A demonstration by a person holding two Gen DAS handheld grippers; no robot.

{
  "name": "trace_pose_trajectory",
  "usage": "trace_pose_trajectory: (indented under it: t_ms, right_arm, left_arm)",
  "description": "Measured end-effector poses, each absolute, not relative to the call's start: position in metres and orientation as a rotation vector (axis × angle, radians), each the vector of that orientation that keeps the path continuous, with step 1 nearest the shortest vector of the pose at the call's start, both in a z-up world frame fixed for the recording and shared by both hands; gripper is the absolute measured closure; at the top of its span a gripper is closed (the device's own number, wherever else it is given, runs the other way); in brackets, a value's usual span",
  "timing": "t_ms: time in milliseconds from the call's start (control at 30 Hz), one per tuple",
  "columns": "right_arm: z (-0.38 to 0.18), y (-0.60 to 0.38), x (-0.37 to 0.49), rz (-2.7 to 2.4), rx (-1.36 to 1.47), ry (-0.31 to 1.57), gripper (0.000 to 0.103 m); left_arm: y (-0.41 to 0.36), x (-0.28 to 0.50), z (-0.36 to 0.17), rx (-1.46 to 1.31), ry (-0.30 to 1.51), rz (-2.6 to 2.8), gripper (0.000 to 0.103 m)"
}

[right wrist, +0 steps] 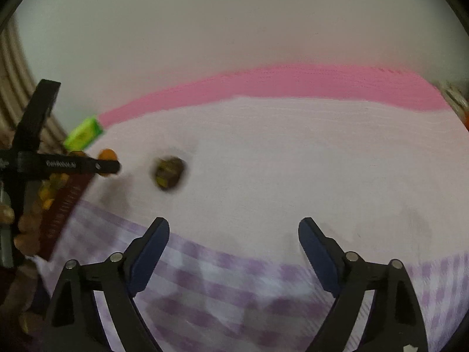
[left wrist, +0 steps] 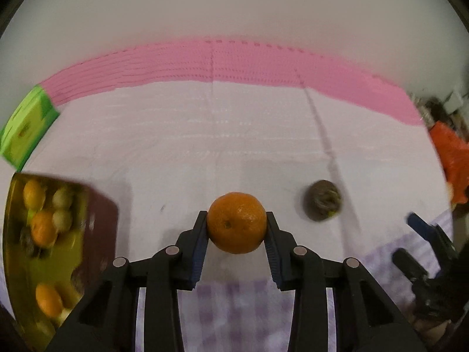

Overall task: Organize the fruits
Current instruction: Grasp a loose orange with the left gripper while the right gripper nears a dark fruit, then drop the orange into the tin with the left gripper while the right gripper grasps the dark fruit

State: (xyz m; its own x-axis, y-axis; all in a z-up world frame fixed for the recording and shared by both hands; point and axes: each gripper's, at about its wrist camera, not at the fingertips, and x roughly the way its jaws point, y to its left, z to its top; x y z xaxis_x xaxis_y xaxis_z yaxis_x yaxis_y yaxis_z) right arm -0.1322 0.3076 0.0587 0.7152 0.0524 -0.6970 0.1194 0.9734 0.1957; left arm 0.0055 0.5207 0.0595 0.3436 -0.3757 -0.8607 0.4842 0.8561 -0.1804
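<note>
My left gripper (left wrist: 236, 224) is shut on an orange (left wrist: 236, 222), held above the pale tablecloth (left wrist: 205, 146). A dark brownish fruit (left wrist: 323, 200) lies on the cloth to its right; it also shows in the right wrist view (right wrist: 168, 173). A box (left wrist: 99, 223) with a gold inside, holding several oranges and pale green fruits, sits at the left. My right gripper (right wrist: 234, 234) is open and empty above the checked purple cloth (right wrist: 234, 287). The left gripper (right wrist: 108, 166) with the orange (right wrist: 107, 155) shows at that view's left, over the box (right wrist: 64, 205).
A green carton (left wrist: 25, 129) lies at the far left by a pink mat (left wrist: 234, 61) along the table's back edge. An orange bag (left wrist: 453, 158) sits at the right edge. The right gripper (left wrist: 425, 231) shows at the lower right.
</note>
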Motion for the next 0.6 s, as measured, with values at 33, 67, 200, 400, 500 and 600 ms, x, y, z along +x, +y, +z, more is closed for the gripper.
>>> trace_pose_trajectory:
  t_ms: [33,67,200,400,500,600]
  right_arm:
    - [0.065,0.316,-0.127,0.007,0.206,0.764,0.015]
    - [0.070,0.326,-0.120,0.053,0.163,0.756,0.015]
    - [0.074,0.356,-0.085,0.167,0.061,0.759,0.015]
    - [0.054,0.370,-0.036,0.191,0.001,0.822,0.022]
    - [0.042,0.370,-0.023,0.180,-0.016,0.872,0.037]
    - [0.032,0.370,-0.022,0.171,-0.023,0.911,0.063]
  left_arm:
    - [0.528,-0.001,0.066,0.091,1.089,-0.570,0.065]
    - [0.534,-0.006,0.071,0.069,1.092,-0.576,0.065]
    - [0.559,-0.029,0.088,0.008,1.099,-0.583,0.065]
    - [0.596,-0.055,0.108,-0.038,1.074,-0.545,0.065]
    - [0.621,-0.064,0.115,-0.062,1.071,-0.515,0.065]
    - [0.647,-0.073,0.117,-0.101,1.071,-0.475,0.065]
